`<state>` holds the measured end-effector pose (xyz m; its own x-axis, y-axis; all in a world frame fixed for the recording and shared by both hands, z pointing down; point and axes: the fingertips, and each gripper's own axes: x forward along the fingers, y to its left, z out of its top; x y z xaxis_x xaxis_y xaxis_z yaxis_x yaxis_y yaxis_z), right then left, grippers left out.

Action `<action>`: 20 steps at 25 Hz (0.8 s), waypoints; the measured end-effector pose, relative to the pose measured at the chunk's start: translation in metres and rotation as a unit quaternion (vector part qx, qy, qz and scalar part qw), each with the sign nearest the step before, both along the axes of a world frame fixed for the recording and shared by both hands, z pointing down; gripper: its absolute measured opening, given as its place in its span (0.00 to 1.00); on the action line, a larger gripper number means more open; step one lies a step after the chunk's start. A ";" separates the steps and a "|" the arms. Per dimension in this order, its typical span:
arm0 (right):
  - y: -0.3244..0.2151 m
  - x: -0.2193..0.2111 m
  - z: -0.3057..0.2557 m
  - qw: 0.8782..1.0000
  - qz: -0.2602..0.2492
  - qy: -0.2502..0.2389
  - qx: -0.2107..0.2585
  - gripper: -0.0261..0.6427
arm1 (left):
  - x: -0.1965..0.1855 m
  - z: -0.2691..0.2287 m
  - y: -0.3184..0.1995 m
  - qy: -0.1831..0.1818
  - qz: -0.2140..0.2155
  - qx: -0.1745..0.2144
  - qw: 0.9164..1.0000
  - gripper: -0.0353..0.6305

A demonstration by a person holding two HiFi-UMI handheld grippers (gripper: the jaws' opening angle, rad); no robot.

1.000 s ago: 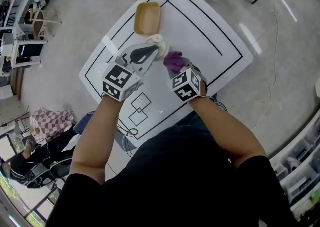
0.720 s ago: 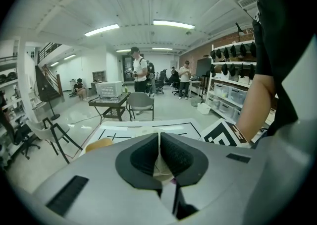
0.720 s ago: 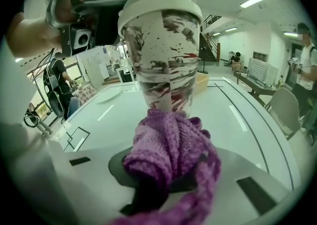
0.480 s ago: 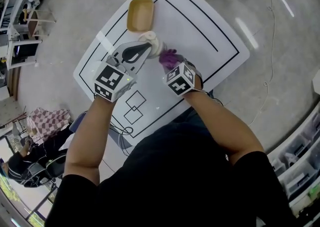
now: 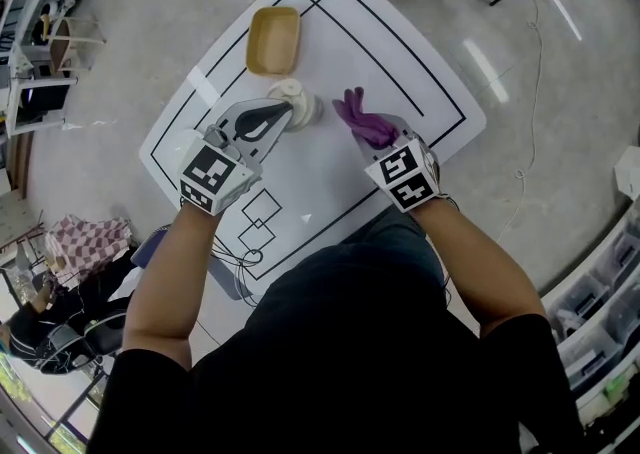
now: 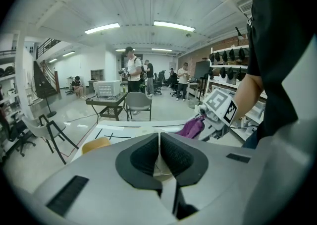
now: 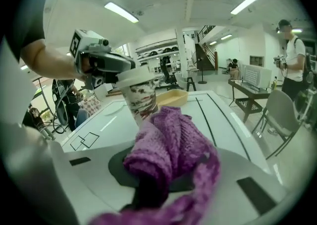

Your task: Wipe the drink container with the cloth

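Tongs on the left (image 5: 284, 113) pinch the rim of the drink container (image 5: 304, 104); right tongs (image 5: 384, 130) clamp the purple cloth (image 5: 360, 120), apart to its right.

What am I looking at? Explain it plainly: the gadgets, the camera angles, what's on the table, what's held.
No robot: a person holds a pinching tool, a gripper, in each hand. One picture comes from a camera on the person's head, looking down; the other two come from cameras riding on each gripper. On the white table stands a yellow tray. The left gripper pinches a paper cup by its top, its fingers shut. The right gripper clamps a purple cloth, just clear of the cup.
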<state>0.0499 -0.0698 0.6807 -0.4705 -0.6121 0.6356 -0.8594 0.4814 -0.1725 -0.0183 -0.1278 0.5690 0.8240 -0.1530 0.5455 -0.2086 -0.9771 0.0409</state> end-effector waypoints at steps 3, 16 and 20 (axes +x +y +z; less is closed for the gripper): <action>-0.023 0.005 -0.037 0.998 -0.035 -0.003 0.059 0.17 | 0.002 -0.001 -0.001 -0.005 0.004 0.002 1.000 0.10; -0.060 -0.039 -0.056 0.958 -0.246 0.002 0.151 0.17 | 0.009 -0.001 -0.008 -0.002 0.011 -0.019 1.000 0.10; -0.067 -0.043 -0.025 0.958 -0.254 0.001 0.132 0.17 | 0.009 0.000 -0.011 0.006 0.005 -0.029 1.000 0.10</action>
<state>0.0065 -0.1371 0.6555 -0.7487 -0.4444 0.4920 -0.5036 0.8638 0.0139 -0.0096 -0.1391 0.5694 0.8317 -0.1136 0.5434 -0.1988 -0.9749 0.1005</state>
